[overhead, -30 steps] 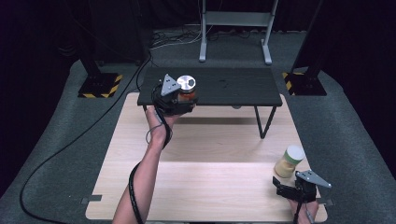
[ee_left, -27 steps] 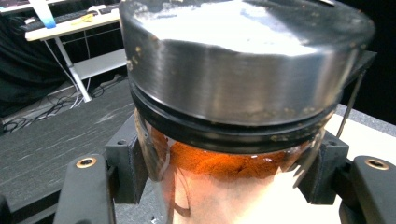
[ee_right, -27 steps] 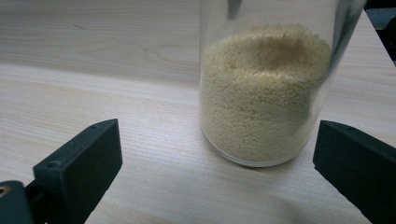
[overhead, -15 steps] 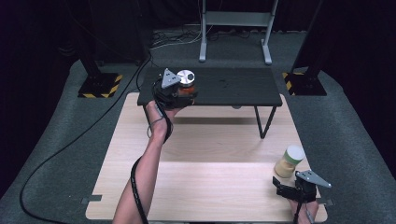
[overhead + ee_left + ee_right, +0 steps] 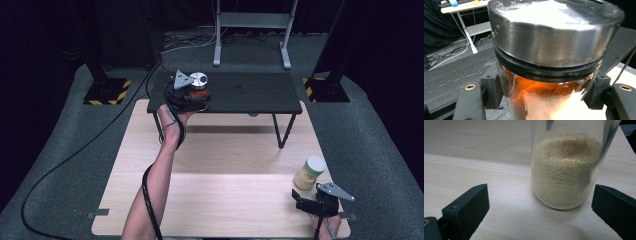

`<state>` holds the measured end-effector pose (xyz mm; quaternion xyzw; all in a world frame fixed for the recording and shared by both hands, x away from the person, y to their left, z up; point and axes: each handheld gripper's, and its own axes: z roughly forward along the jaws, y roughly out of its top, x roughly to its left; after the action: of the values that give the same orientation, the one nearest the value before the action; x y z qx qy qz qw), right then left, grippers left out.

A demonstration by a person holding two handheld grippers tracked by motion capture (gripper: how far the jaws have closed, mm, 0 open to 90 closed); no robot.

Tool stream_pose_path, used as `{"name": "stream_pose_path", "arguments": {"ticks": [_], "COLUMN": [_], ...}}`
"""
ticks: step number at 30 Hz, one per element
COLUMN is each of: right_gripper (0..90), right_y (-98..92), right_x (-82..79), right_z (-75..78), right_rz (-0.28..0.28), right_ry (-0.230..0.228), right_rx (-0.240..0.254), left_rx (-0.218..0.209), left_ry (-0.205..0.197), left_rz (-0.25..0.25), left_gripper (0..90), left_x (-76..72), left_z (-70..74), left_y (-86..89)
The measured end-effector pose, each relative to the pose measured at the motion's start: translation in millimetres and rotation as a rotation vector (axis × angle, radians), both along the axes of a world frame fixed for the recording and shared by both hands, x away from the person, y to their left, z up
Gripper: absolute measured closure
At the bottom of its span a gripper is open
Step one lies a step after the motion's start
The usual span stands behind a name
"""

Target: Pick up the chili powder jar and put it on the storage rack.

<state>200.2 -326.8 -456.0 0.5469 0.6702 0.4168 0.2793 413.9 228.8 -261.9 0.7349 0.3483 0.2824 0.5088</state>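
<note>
A glass jar of orange-brown powder (image 5: 544, 97) with a silver metal lid (image 5: 199, 78) is at the left end of the black raised shelf (image 5: 250, 92). My left gripper (image 5: 192, 97) is shut on the jar's body, its jaws pressing both sides just under the lid. Whether the jar's base touches the shelf I cannot tell. A second glass jar of pale yellow grains (image 5: 566, 170) with a light lid (image 5: 315, 164) stands on the wooden table (image 5: 225, 190) at the front right. My right gripper (image 5: 541, 212) lies just behind it, open, the jaws wide apart and clear of the glass.
The black shelf stands on thin legs (image 5: 282, 131) over the table's far edge. A cable (image 5: 150, 200) trails along the person's left forearm. Black stands with hazard-striped bases (image 5: 105, 92) flank the shelf on the grey floor. A white frame (image 5: 250, 20) stands behind.
The left gripper with the orange-brown jar has shifted slightly toward the far side over the shelf. The right gripper and the yellow jar have stayed put.
</note>
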Motion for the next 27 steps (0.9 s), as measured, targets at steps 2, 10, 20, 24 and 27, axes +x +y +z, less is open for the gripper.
{"name": "stream_pose_path", "arguments": {"ticks": [2,10,20,24,27], "right_gripper": [0.5,0.5,0.5,0.5,0.5], "right_y": [0.1,-0.1,0.1,0.2,0.1], "right_x": [0.1,-0.1,-0.2,0.0,-0.1], "right_z": [0.1,-0.2,-0.1,0.1,0.0], "right_rz": [0.0,0.0,0.0,0.001,0.001], "right_ry": [0.001,-0.001,-0.001,0.0,-0.001], "right_rx": [0.0,0.0,-0.001,-0.002,-0.002], "left_rx": [0.003,-0.016,-0.046,-0.046,-0.05], "left_ry": [0.006,0.029,0.038,0.042,0.038], "left_rz": [0.004,0.005,-0.004,-0.003,-0.002], "left_gripper": [31.7,31.7,31.7,31.6,31.6], "left_x": [1.5,7.8,12.6,12.7,12.2], "left_z": [-0.5,-5.5,-9.2,-8.5,-9.7], "left_y": [-0.7,3.4,8.1,7.9,8.0]}}
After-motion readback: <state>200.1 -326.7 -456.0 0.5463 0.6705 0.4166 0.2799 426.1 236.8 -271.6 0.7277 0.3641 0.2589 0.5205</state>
